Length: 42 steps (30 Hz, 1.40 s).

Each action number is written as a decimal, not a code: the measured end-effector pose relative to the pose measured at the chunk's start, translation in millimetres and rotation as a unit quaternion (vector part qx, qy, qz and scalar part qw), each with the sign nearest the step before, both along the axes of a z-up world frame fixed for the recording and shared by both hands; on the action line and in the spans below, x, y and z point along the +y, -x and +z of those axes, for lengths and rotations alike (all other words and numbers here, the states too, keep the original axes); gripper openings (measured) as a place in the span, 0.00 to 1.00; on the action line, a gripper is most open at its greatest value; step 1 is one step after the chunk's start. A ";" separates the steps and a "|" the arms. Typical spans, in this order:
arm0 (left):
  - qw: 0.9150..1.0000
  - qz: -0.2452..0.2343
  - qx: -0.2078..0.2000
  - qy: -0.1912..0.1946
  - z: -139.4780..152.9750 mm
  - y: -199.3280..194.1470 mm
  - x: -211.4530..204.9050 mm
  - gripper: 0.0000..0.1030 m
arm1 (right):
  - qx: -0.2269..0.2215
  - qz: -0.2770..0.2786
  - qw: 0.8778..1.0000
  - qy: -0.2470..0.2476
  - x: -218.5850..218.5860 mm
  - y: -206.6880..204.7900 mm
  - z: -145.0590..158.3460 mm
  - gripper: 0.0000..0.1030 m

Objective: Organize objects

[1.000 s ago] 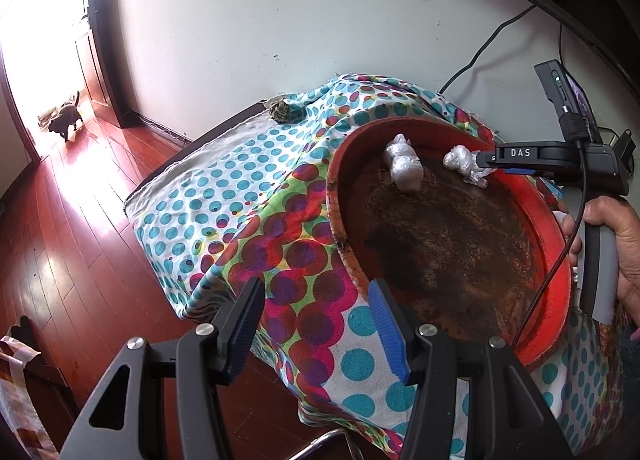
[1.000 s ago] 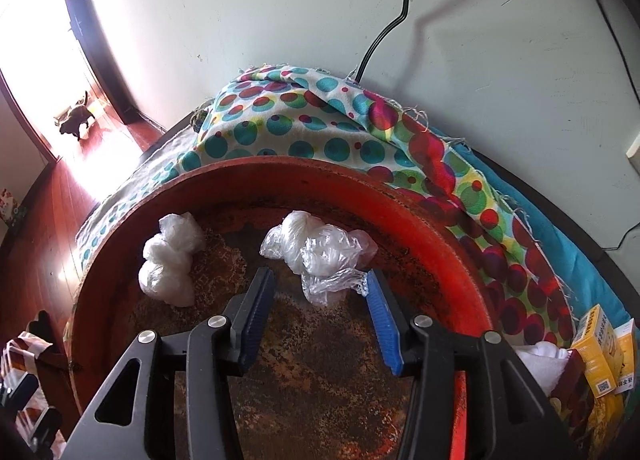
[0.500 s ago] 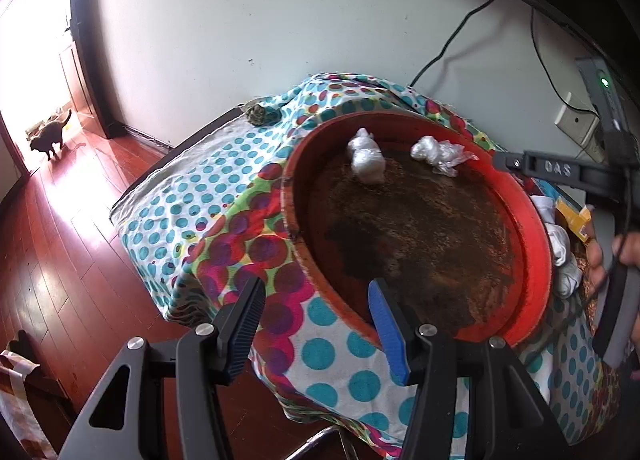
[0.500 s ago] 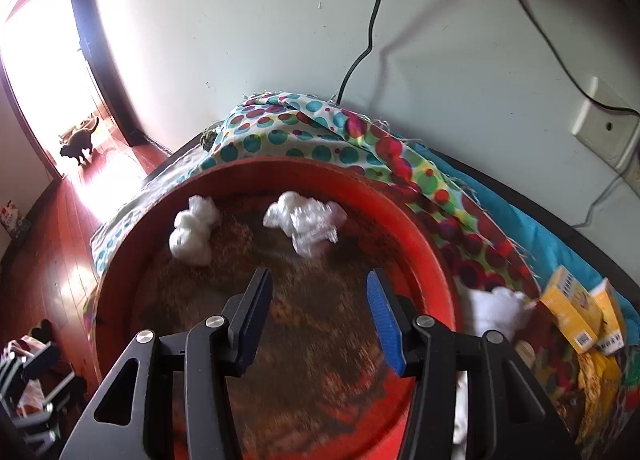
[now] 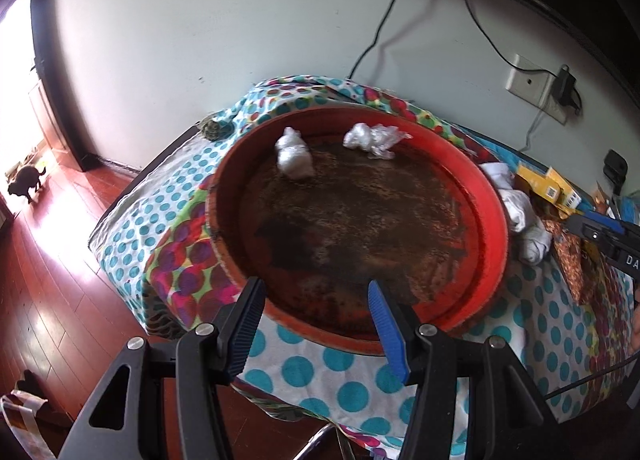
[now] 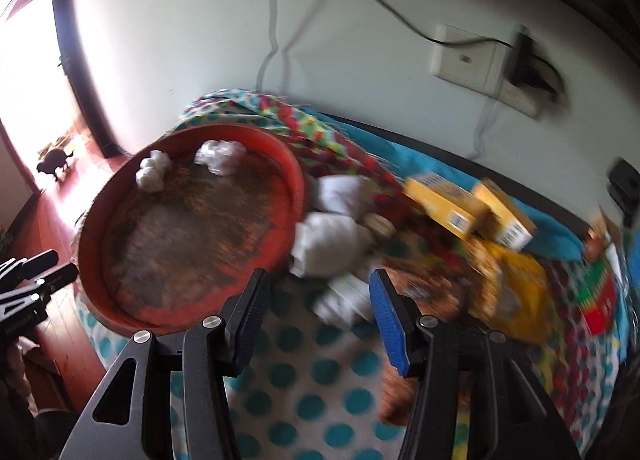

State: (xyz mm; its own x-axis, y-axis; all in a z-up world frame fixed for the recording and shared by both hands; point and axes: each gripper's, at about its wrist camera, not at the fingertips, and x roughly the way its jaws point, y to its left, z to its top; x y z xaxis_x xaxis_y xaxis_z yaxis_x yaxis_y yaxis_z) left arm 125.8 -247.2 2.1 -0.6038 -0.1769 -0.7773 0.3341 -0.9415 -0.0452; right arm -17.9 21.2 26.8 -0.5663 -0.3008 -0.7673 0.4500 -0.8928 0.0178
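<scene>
On the dotted tabletop (image 5: 340,380) sits a wide red tray (image 5: 494,219), and two white plastic bundles (image 5: 294,155) already lie against its far rim at about twelve o'clock. The rest of the task's things wait outside it: a cluster of white wrapped bundles (image 6: 332,236) touches the tray's rim at three o'clock, with yellow boxes (image 6: 452,207) farther out the same way.

The right gripper (image 6: 318,320) hangs above the cloth with those white bundles just ahead at twelve o'clock. Its fingers have just been opening and stand roughly half apart, with nothing between them. The left gripper (image 5: 316,324) hovers over the tray's near rim at six o'clock, its fingers likewise half apart and empty.

The step in hand looks like the reach for the next item to carry into the tray. The view is blurred, so the exact bundle cannot be told. The next move calls for lowering the right fingers astride the nearest white bundle and closing gently, since soft wrapping may slip or crumple.
</scene>
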 end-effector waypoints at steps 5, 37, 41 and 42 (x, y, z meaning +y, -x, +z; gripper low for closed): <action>0.999 -0.036 -0.006 0.008 1.0 5.0 29.3 0.54 | -0.009 -0.086 0.996 0.009 79.3 -0.6 -15.3 0.48; 0.984 -0.169 -0.058 0.016 -16.3 44.7 154.1 0.54 | 0.021 -0.059 0.988 -0.142 125.7 63.2 -81.1 0.49; 0.982 -0.179 -0.064 0.006 -18.0 55.6 164.4 0.54 | 0.036 -0.051 0.987 -0.149 118.6 70.1 -82.5 0.50; 0.981 -0.182 -0.064 0.005 -18.1 57.4 166.9 0.54 | 0.041 -0.050 0.987 -0.150 117.0 71.6 -82.7 0.50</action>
